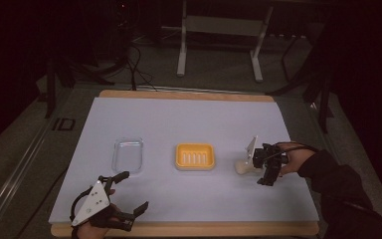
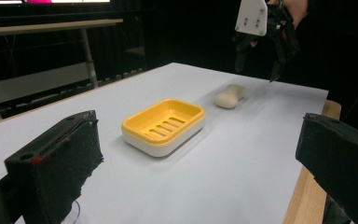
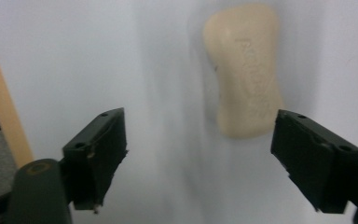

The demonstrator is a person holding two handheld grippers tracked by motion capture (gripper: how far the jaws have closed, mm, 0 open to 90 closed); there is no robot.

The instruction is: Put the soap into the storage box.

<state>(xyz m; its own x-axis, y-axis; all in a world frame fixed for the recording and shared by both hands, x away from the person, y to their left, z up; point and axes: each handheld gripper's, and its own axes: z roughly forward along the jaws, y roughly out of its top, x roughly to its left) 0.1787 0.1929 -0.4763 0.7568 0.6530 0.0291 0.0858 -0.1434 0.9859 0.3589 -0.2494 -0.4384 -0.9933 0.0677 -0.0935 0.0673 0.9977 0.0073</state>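
Observation:
A beige soap bar (image 1: 242,167) lies on the white sheet to the right of a yellow soap dish (image 1: 195,156) with a slotted bottom. My right gripper (image 1: 259,172) hovers open just over the soap. In the right gripper view the soap bar (image 3: 247,70) lies just ahead of the right gripper (image 3: 207,156), nearer its right-hand jaw, and nothing is gripped. My left gripper (image 1: 134,190) rests open near the front left edge. In the left gripper view, past the left gripper (image 2: 198,168), the dish (image 2: 163,123) sits empty, with the soap (image 2: 230,96) and the right gripper (image 2: 257,70) farther off.
A clear plastic tray (image 1: 128,154) lies left of the dish. The white sheet (image 1: 179,119) covers a wooden table whose edge (image 1: 184,229) shows at the front. Beyond the table are a white metal frame (image 1: 219,45) and cables on the dark floor.

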